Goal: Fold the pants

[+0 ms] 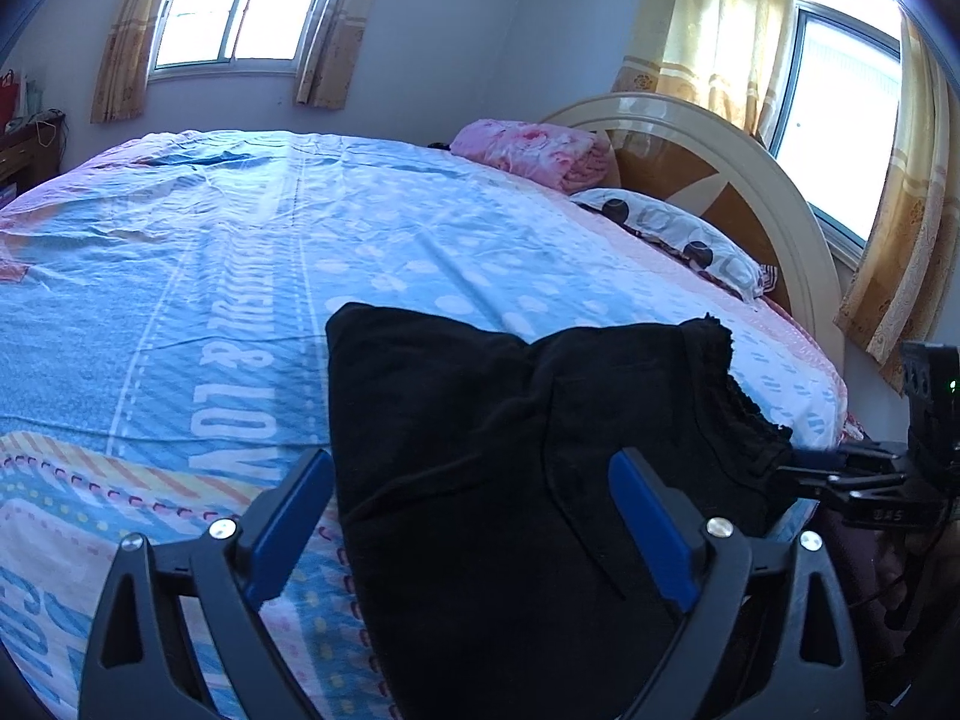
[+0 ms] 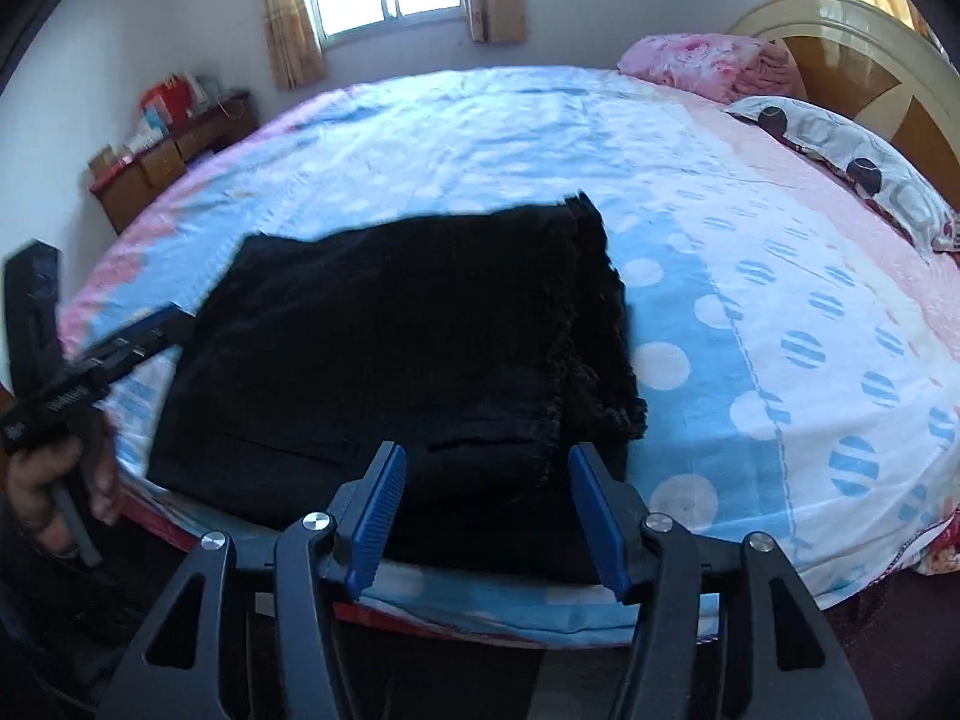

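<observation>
Black pants [image 1: 480,420] [image 2: 390,348] lie folded into a thick rectangle near the front edge of the bed, frayed hems on the right side. My left gripper [image 1: 474,516] hangs open and wide over the bundle's left edge: one finger is above the sheet, the other above the cloth. It also shows in the right wrist view as the left gripper [image 2: 150,330], held by a hand [image 2: 54,480], tips at the bundle's left edge. My right gripper [image 2: 489,516] is open above the bundle's near edge, with no cloth pinched. The right gripper [image 1: 828,471] reaches the bundle's right side.
The bed sheet [image 1: 180,300] [image 2: 750,300] is blue, white and pink with dots. A folded pink blanket [image 2: 708,69] and a patterned pillow [image 2: 852,162] lie by the headboard [image 1: 720,168]. A wooden cabinet [image 2: 162,162] stands at the far left wall.
</observation>
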The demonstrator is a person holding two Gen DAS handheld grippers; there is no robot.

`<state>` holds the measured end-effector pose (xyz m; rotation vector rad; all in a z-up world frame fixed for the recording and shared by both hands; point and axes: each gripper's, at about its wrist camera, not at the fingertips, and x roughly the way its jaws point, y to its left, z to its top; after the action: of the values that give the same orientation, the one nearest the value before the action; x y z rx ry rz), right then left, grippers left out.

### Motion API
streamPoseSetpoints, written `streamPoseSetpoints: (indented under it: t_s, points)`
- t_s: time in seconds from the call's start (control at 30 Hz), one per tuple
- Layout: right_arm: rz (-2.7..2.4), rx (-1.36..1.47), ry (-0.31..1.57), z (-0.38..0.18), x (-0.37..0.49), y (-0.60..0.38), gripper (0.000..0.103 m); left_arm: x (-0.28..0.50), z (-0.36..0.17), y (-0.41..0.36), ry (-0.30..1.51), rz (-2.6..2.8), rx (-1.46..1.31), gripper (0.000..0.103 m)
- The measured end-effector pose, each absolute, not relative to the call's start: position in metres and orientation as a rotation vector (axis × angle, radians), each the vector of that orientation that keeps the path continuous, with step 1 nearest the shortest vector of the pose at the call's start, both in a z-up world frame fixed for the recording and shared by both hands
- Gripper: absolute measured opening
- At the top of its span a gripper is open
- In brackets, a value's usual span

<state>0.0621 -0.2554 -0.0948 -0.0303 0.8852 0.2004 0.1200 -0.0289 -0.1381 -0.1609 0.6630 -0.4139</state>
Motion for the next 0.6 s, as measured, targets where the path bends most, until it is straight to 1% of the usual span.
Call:
streamPoseSetpoints:
  t_s: [0.03, 0.17, 0.2, 0.23, 0.43, 0.57, 0.6]
  points:
    - [0.214, -0.032, 0.904, -0.098, 0.063, -0.255, 0.031, 0.121, -0.14, -0.028, 0.67, -0.411, -0.158, 0.095]
    - [0.198, -0.109, 0.885, -0.093, 0.055, -0.251, 0.028, 0.122, -0.143, -0.028, 0.677, -0.404, -0.145, 0.096]
    - [0.19, -0.112, 0.885, -0.091, 0.053, -0.251, 0.027, 0.121, -0.143, -0.029, 0.676, -0.398, -0.131, 0.1]
    - [0.178, -0.111, 0.894, -0.089, 0.053, -0.255, 0.027, 0.121, -0.144, -0.032, 0.672, -0.388, -0.105, 0.103]
    - [0.144, -0.08, 1.023, -0.126, 0.064, -0.27, 0.029, 0.125, -0.159, -0.038, 0.726, -0.356, -0.033, 0.103]
    - [0.152, -0.087, 1.032, -0.118, 0.064, -0.269, 0.031, 0.124, -0.158, -0.038, 0.718, -0.355, -0.028, 0.103]
    - [0.15, -0.093, 1.036, -0.114, 0.064, -0.27, 0.035, 0.124, -0.157, -0.037, 0.717, -0.355, -0.028, 0.103]
